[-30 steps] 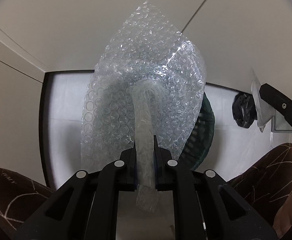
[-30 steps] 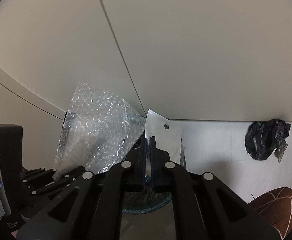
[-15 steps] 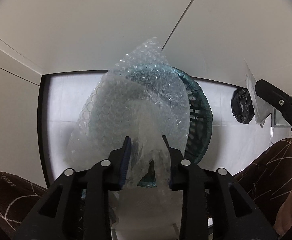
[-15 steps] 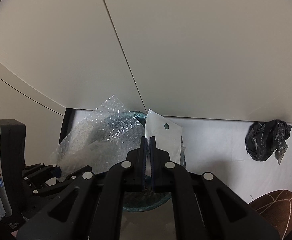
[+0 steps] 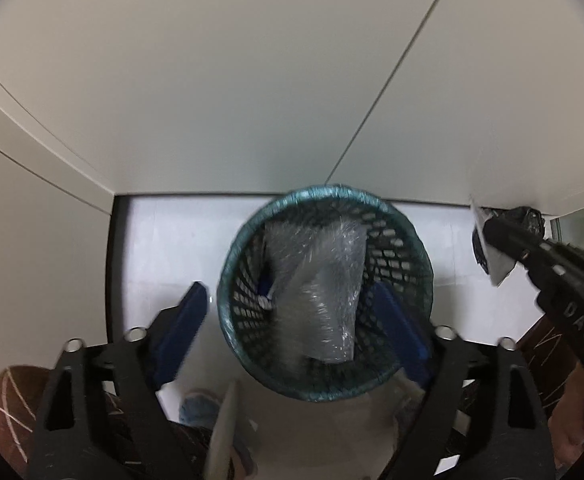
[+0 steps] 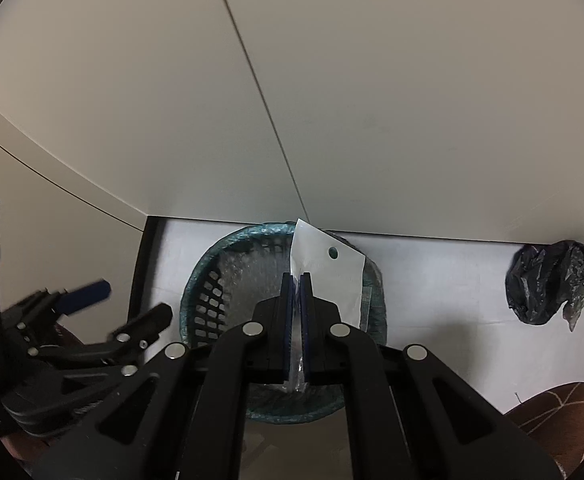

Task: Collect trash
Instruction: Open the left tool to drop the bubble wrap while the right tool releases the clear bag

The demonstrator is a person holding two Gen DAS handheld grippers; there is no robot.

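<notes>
A round teal mesh waste basket stands on the white floor by the wall. The bubble wrap lies inside it, free of any grip. My left gripper hangs above the basket, its jaws opening wide with nothing between the blue pads. The same basket shows in the right wrist view, where my right gripper is shut on a clear plastic packet with a white header and a hang hole, held over the basket's rim. The left gripper appears at the left there, the right gripper at the right in the left wrist view.
A crumpled black plastic bag lies on the floor at the right, near the wall. White cabinet panels rise behind the basket. Brown patterned slippers show at the bottom corners. A dark door frame edge bounds the floor on the left.
The left gripper opened and let go of the bubble wrap, which dropped into the basket; the gripper rose a little. The right gripper stayed shut on the packet, hardly moving.
</notes>
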